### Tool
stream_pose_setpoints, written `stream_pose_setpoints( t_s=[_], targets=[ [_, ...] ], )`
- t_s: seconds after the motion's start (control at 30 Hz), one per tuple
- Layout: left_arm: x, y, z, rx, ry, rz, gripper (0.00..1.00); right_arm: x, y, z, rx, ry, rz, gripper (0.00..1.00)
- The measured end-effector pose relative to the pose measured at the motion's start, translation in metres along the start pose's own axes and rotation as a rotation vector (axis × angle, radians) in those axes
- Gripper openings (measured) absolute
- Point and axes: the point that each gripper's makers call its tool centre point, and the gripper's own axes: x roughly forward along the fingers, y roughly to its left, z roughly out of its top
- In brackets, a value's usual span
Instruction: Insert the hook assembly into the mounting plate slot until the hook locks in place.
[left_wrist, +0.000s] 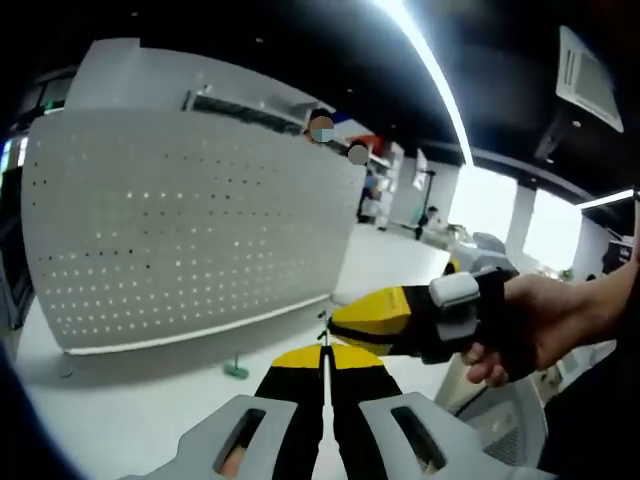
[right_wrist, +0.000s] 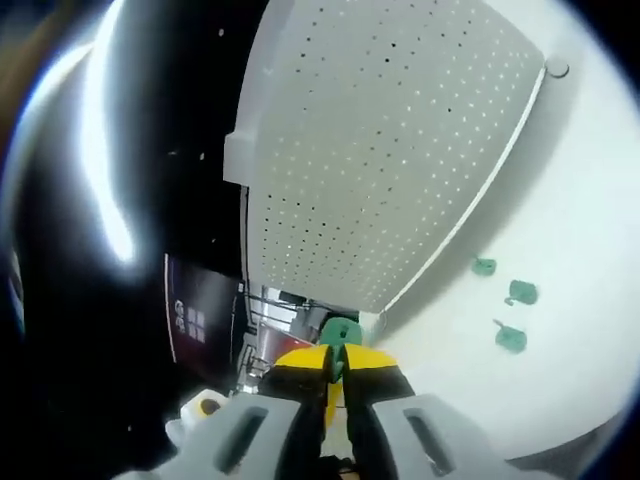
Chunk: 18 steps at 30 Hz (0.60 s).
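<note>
Hook assembly (right_wrist: 341, 333): green piece pinched at the tips of the right gripper (right_wrist: 336, 362), jaws closed on it, yellow-and-black tips nearly together around it. In the right gripper view it sits just off the near edge of the mounting plate (right_wrist: 390, 150), the white perforated board standing upright on the white table (right_wrist: 560, 380). Can't tell if the hook is touching the board yet; it looks close to the edge but not seated in any hole.

Left gripper (left_wrist: 324, 352): jaws together with only a thin line between them. Something thin and dark seems to stick up from the tips, too small to say what, so whether it grips anything I cannot tell. In the left gripper view the right gripper (left_wrist: 380, 318) comes in from the right, held by the person's hand (left_wrist: 545, 325), tips aimed toward the lower edge of the mounting plate (left_wrist: 190, 220). Its tip lies just above and beside the left gripper's.

Outward: three more green hooks (right_wrist: 508, 318) lie loose on the table, well apart from the board. A small green piece (left_wrist: 236, 371) also lies on the table below the board's lower edge in the left gripper view.

Progress: early-to-mid. Hook picked up and brought to the board, which looks done. Left, as a judgement: line the hook up with a slot, push it in, lock it. No hook seen mounted on the board face. Background is an office space with ceiling lights.
</note>
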Motion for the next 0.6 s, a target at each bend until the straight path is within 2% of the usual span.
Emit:
stream_pose_setpoints(
  t_s=[0.4, 0.6],
  targets=[
    [-0.005, 0.003, 0.001, -0.003, -0.011, -0.003, 0.01, 0.005, 0.008, -0.004, -0.076, 0.018, 0.001, 0.0],
    [-0.008, 0.009, 0.006, -0.019, -0.011, 0.009, 0.03, 0.01, 0.017, -0.009, -0.232, 0.055, -0.004, 0.0]
  ],
)
